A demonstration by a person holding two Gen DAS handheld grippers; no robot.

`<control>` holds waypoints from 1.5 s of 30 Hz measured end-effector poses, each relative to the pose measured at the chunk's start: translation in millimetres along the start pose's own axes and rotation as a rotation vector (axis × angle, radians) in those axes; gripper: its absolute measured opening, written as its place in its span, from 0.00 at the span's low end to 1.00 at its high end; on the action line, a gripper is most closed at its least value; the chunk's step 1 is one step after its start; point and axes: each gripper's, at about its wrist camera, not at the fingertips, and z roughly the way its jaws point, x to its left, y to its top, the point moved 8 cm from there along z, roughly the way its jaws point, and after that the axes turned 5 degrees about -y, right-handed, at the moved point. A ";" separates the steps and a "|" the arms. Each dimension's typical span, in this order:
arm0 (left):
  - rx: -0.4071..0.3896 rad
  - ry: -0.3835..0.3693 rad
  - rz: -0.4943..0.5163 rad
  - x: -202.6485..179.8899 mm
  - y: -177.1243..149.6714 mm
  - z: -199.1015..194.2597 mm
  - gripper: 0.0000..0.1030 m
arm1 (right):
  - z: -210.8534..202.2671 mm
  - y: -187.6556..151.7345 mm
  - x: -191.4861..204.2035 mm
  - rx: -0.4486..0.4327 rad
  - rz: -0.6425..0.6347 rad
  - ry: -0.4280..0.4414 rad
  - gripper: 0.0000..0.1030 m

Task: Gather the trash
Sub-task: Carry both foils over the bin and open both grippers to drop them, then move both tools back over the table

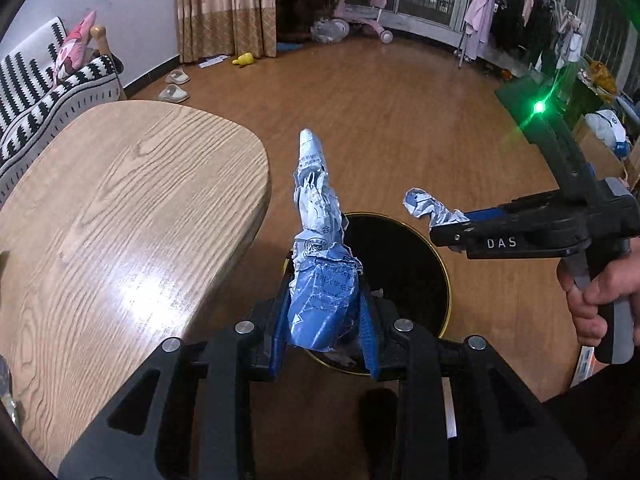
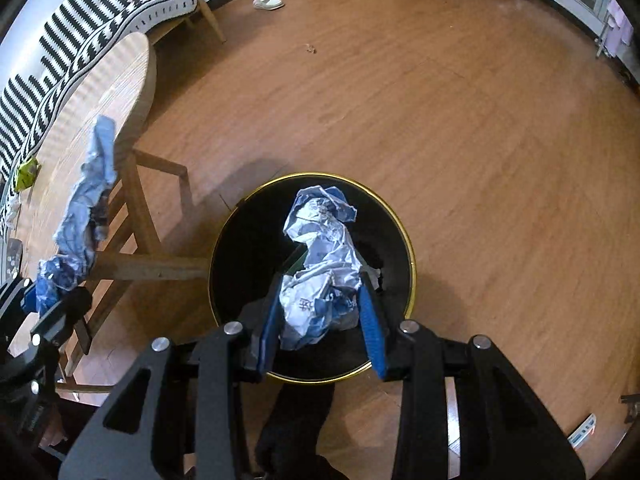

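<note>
The left hand-held gripper [image 1: 324, 316] pinches a long crumpled blue-and-white printed paper wrapper [image 1: 318, 240] between its blue pads; the wrapper stands up and away from the fingers, twisted to a narrow tip. It hangs in the air just off the rounded edge of the light wood-grain table [image 1: 120, 220], above the near rim of the round black trash bin with a gold rim [image 1: 446, 280] that stands on the brown wooden floor [image 1: 380, 120] beside the table.

The right hand-held gripper [image 2: 320, 320] is closed on a crumpled white-and-blue paper ball [image 2: 320, 264], held directly over the dark opening of the bin [image 2: 408, 240]. In the left wrist view this gripper [image 1: 450, 224] reaches in from the right, gripped by a bare hand [image 1: 600, 292], with a small twist of paper [image 1: 430, 208] poking out past its tips. A few scraps lie inside the bin, too dark to make out.

In the right wrist view the long wrapper [image 2: 84, 208] shows at the left, in front of the table edge [image 2: 136, 80]. A black-and-white patterned sofa [image 2: 60, 52] runs behind the table's far side.
</note>
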 end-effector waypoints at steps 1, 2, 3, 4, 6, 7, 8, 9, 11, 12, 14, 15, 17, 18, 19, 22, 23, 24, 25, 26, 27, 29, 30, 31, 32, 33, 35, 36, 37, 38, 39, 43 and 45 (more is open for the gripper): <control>0.003 -0.001 -0.001 0.2 -0.3 0.9 0.28 | 0.2 0.1 1.6 0.000 -0.002 0.002 0.35; 0.005 -0.003 -0.003 -0.4 -0.8 1.7 0.28 | -1.1 1.6 1.8 0.000 -0.003 0.003 0.35; 0.006 -0.005 -0.006 0.7 -1.3 1.5 0.28 | -2.6 1.6 1.6 0.000 -0.004 0.004 0.35; 0.009 -0.008 -0.006 0.5 -1.9 2.0 0.28 | -3.6 0.8 0.2 -0.001 -0.004 0.005 0.35; 0.012 -0.009 -0.009 -0.5 3.6 7.1 0.28 | -5.0 1.0 0.2 -0.002 -0.003 0.006 0.36; 0.013 -0.010 -0.009 2.7 6.8 8.8 0.28 | -5.2 1.1 1.1 -0.003 -0.002 0.006 0.36; 0.015 -0.013 -0.008 2.1 6.8 9.5 0.28 | -6.8 1.1 0.2 -0.007 -0.001 0.004 0.36; 0.016 -0.013 -0.007 0.4 6.6 10.1 0.28 | -8.3 1.9 -0.1 -0.011 0.001 0.003 0.41; 0.020 -0.017 -0.006 -1.8 6.0 11.5 0.28 | -7.6 1.4 3.7 -0.019 0.007 0.004 0.60; 0.023 -0.016 -0.005 -2.5 5.8 12.7 0.28 | -9.8 1.6 4.2 -0.027 0.008 0.004 0.66; 0.028 -0.017 -0.001 -3.1 5.6 14.9 0.28 | -13.7 2.5 4.9 -0.039 0.008 0.008 0.66; 0.031 -0.019 -0.001 -3.2 5.8 16.0 0.28 | -14.8 3.2 4.4 -0.041 0.012 0.011 0.66; 0.037 -0.024 0.000 -2.2 5.9 18.0 0.28 | -17.6 4.9 2.9 -0.048 0.025 0.010 0.66; 0.041 -0.029 0.000 -2.3 6.2 19.3 0.28 | -19.2 5.8 2.0 -0.052 0.031 0.011 0.66; 0.043 -0.032 -0.001 -2.7 5.7 20.6 0.28 | -20.3 6.6 1.3 -0.056 0.036 0.011 0.67; 0.048 -0.052 -0.008 -3.8 6.9 26.1 0.29 | -25.1 10.3 -5.0 -0.072 0.064 0.009 0.67; 0.051 -0.065 -0.015 -5.1 7.7 29.9 0.29 | -28.2 12.6 -8.3 -0.080 0.078 0.009 0.67; 0.052 -0.073 -0.020 -6.0 8.7 32.7 0.29 | -31.1 14.3 -10.4 -0.086 0.089 0.006 0.67; 0.052 -0.079 -0.025 -6.8 9.4 36.7 0.32 | -34.4 16.5 -12.9 -0.095 0.101 0.002 0.68; 0.053 -0.078 -0.028 -7.2 10.1 40.5 0.40 | -37.1 17.4 -14.0 -0.102 0.110 -0.002 0.68; 0.055 -0.080 -0.035 -7.4 10.8 45.3 0.48 | -39.6 18.8 -15.9 -0.110 0.119 -0.005 0.68; 0.047 -0.083 -0.044 -7.4 12.9 51.0 0.69 | -45.4 22.3 -16.6 -0.124 0.138 0.002 0.69; 0.044 -0.085 -0.044 -8.0 13.3 52.1 0.69 | -48.0 24.1 -16.0 -0.130 0.143 0.006 0.69; 0.045 -0.087 -0.044 -8.0 13.9 53.5 0.69 | -50.3 25.4 -14.2 -0.135 0.143 0.009 0.70; 0.048 -0.085 -0.046 -7.2 14.1 54.4 0.69 | -52.2 26.9 -12.4 -0.139 0.137 0.010 0.70; 0.049 -0.083 -0.050 -6.2 13.8 53.9 0.69 | -53.3 27.3 -10.8 -0.142 0.133 0.011 0.70; 0.046 -0.083 -0.056 -2.7 14.6 48.2 0.69 | -56.6 29.4 -1.2 -0.147 0.113 0.013 0.70; 0.041 -0.081 -0.057 -1.0 14.2 43.9 0.69 | -57.5 29.0 1.8 -0.149 0.105 0.013 0.70; 0.031 -0.077 -0.059 3.1 15.3 37.1 0.69 | -58.4 29.9 6.1 -0.151 0.096 0.013 0.70; 0.019 -0.068 -0.062 8.3 16.2 28.8 0.72 | -60.5 31.9 12.9 -0.156 0.084 0.014 0.70; 0.008 -0.061 -0.065 12.6 17.2 22.9 0.73 | -61.6 33.7 18.1 -0.160 0.075 0.016 0.70; -0.042 -0.013 -0.112 43.8 11.4 -15.0 0.79 | -67.1 42.9 51.6 -0.179 0.028 0.034 0.71; -0.069 0.009 -0.146 67.3 8.2 -36.7 0.79 | -68.1 47.8 76.7 -0.182 -0.005 0.049 0.71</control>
